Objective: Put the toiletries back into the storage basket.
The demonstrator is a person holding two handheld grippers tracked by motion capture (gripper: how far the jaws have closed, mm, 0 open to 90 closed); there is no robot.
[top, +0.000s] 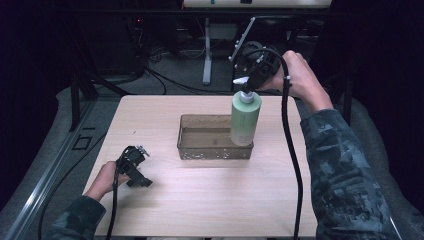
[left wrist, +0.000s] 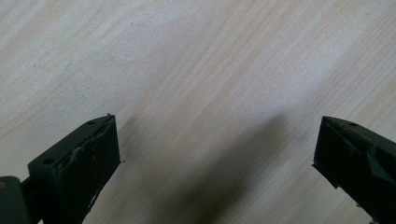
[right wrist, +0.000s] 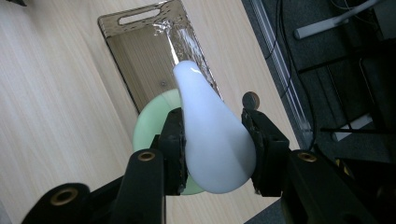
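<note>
High view is showing the right gripper (top: 251, 80) clamping the white pump head (top: 241, 81) of a pale green bottle (top: 245, 120), which is standing upright below the jaws in the right end of a tinted tray (top: 200, 150). Right gripper view is showing both jaws pressing the pump head's (right wrist: 212, 144) smooth sides, the tray (right wrist: 140, 51) lying beyond them. Risk is looming: the rounded head may be slipping free, tipping the bottle against the tray wall. Left gripper (left wrist: 215, 154) is resting over bare table (left wrist: 196, 70), its jaws standing wide apart around nothing.
</note>
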